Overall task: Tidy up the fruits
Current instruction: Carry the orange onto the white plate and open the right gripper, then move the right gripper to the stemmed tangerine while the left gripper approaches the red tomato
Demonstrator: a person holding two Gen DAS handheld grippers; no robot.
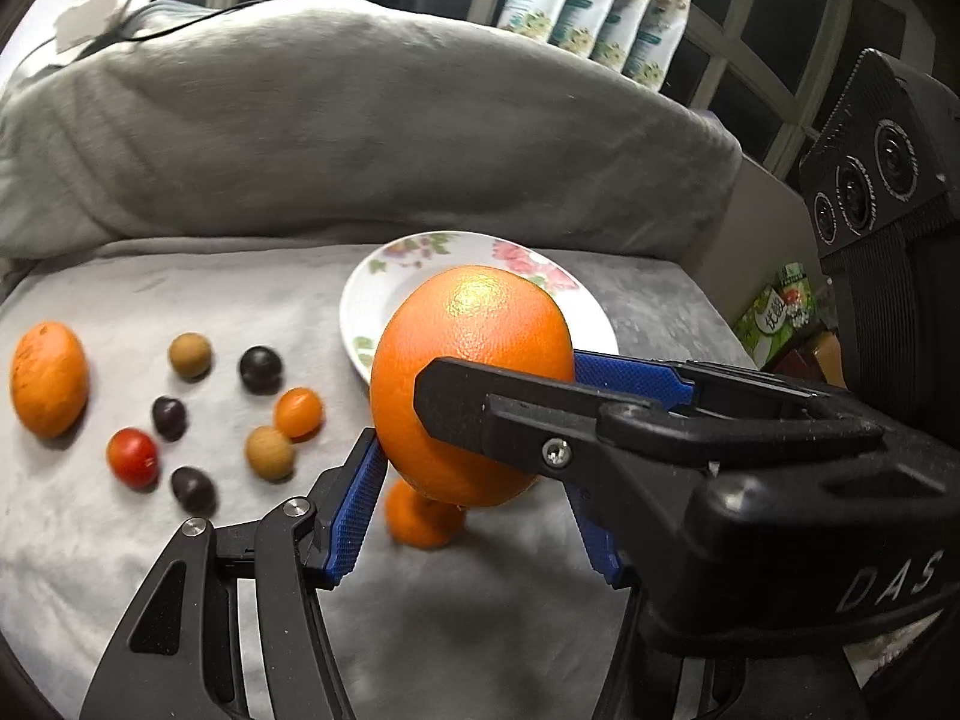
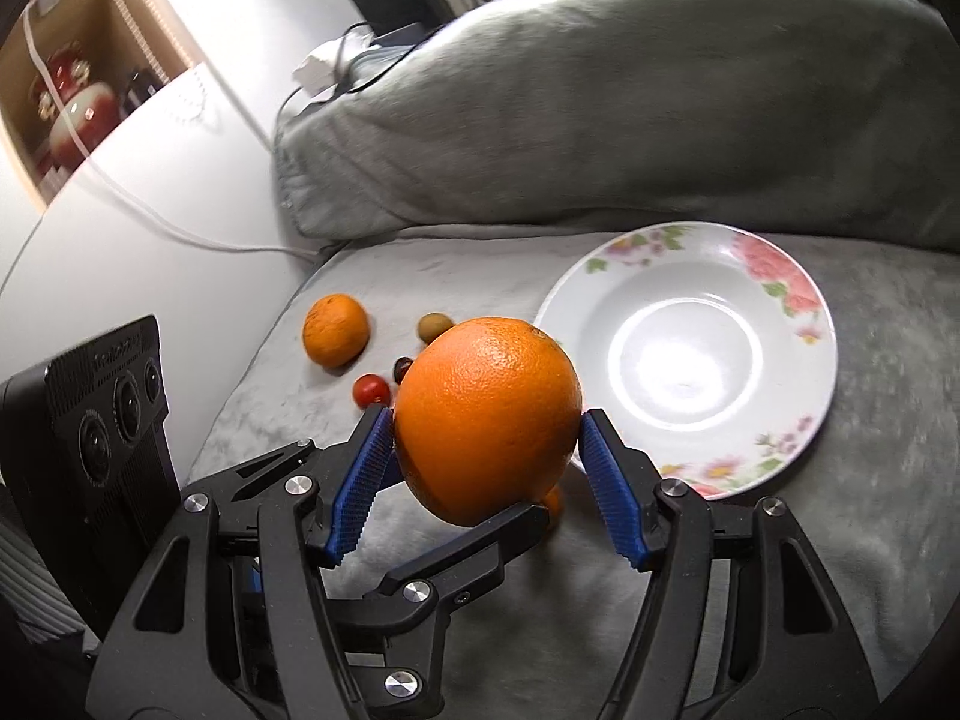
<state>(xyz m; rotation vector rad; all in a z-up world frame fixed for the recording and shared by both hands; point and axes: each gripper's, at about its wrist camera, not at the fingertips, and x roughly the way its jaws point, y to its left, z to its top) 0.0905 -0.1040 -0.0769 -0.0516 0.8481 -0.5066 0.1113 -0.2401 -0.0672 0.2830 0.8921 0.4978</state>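
Small fruits [image 1: 180, 414] scattered lower left. Large orange [image 1: 471, 381] mid-frame, off the cloth, pinched by the left claw [image 1: 480, 510] and the right claw [image 2: 486, 480] together, before the floral plate [image 2: 774, 420]. "DAS" readable lower right on the right claw's body.

Grey blanket [image 1: 150, 540] covers the couch; dark paned window [image 1: 798, 42] behind.

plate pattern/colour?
White plate with pink flowers and green leaves around the rim; bare centre. Clearest in the right wrist view.
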